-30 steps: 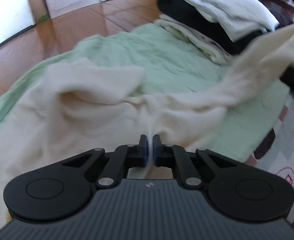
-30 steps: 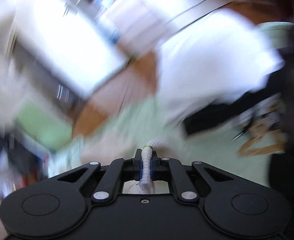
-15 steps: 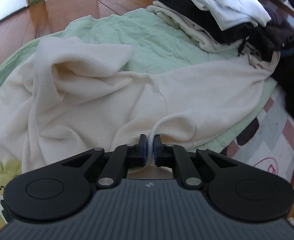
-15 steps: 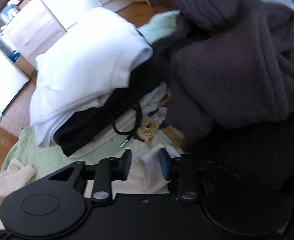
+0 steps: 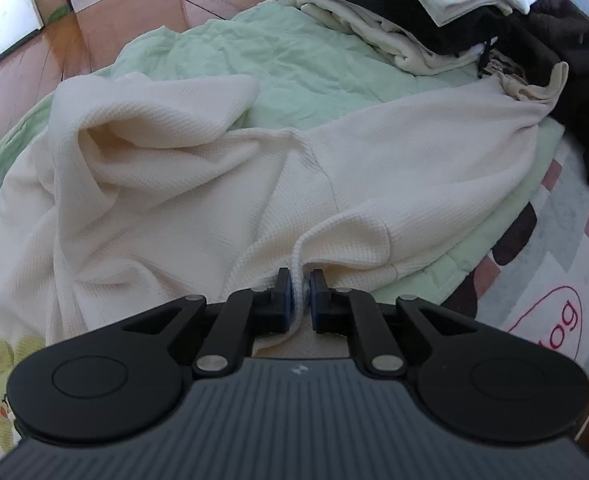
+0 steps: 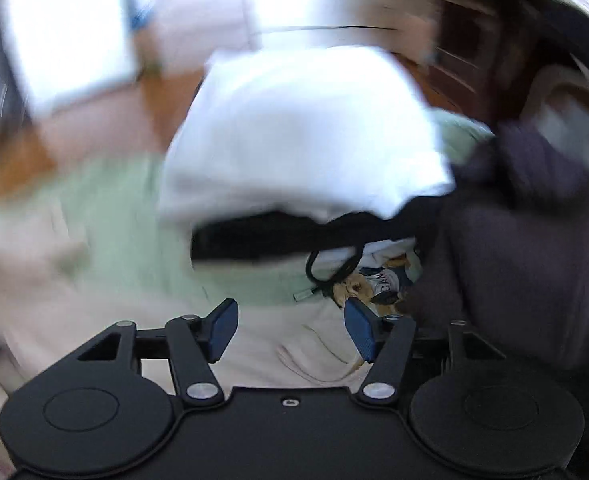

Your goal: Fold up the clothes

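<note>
A cream waffle-knit garment (image 5: 198, 184) lies spread and rumpled on a pale green blanket (image 5: 294, 60). One long part of it runs to the right toward a collar end (image 5: 556, 80). My left gripper (image 5: 300, 292) is shut on a fold of its near edge. In the blurred right wrist view my right gripper (image 6: 290, 328) stands wide open above the cream cloth (image 6: 278, 348), with nothing between its blue pads (image 6: 222, 328).
A stack of folded clothes (image 5: 422, 12), white on black on cream, sits at the blanket's far right. A dark purple garment (image 6: 534, 264) lies heaped at right. Wooden floor (image 5: 54, 52) lies beyond the blanket, a patterned mat (image 5: 554, 280) to its right.
My right gripper let go of the cream cloth, opened wide and is swinging away. The garment's right part dropped flat onto the blanket. My left gripper keeps its hold.
</note>
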Available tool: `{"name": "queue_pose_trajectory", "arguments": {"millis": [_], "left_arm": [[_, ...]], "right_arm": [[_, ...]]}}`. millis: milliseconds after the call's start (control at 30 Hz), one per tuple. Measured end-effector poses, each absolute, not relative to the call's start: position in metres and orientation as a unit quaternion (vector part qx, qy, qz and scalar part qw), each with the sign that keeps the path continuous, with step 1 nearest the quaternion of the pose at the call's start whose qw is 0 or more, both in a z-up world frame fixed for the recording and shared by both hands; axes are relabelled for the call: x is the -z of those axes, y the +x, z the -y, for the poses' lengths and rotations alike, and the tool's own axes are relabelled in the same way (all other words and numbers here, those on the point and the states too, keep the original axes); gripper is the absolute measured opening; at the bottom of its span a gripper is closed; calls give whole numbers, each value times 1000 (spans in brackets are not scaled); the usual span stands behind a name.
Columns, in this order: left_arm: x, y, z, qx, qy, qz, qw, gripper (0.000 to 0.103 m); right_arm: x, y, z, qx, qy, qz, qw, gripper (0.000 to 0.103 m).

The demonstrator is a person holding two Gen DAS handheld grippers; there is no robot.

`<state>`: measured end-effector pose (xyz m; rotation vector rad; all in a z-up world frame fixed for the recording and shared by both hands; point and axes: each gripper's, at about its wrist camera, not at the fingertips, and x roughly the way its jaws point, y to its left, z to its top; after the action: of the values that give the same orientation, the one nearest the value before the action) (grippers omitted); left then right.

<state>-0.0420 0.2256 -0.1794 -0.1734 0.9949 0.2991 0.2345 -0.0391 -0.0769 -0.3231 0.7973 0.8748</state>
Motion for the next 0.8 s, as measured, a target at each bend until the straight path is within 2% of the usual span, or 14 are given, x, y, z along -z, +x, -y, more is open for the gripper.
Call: {"name": "queue_pose_trajectory", "arguments": {"millis": [133,167,200,267,400,500,567,600,633,700,767,800], "left_arm": [[182,-46,-227,-156,-108,-469,863,18],[182,-46,-224,-157,-98,-469,864,17],[181,-46,-221,-159,-86,-468,865,11],[177,-47,-215,-166,-59,-464,868,7],[162,-59,-214,-164,-46,-451,876,7],[154,-77,-218,-192,-33,-447,873,7],[156,-91,-218,-209,-42,-449,868,7],[159,-95,-215,-208,-42,-452,866,7],[163,-96,-211,-205,-38,-453,867,6],[166,-96,-203,-200,-23,-451,870,6],[164,-94,-201,-202,-19,-444,873,4],[162,-94,-202,-203,-26,-440,874,2]], "right_arm": [[96,224,19,-443,-224,-364,788,64],[100,222,14,-451,-242,-361,779,64],[105,219,9,-458,-260,-358,770,64],[116,218,0,-454,-283,-352,768,66],[139,232,0,-403,-294,-392,773,68],[145,226,3,-364,-310,-369,797,68],[144,217,5,-364,-312,-349,805,73],[149,214,3,-367,-326,-345,800,80],[155,212,1,-370,-339,-341,795,82],[168,211,-1,-372,-354,-346,785,80],[171,213,-2,-377,-341,-362,781,52],[168,213,-1,-382,-328,-368,782,2]]}}
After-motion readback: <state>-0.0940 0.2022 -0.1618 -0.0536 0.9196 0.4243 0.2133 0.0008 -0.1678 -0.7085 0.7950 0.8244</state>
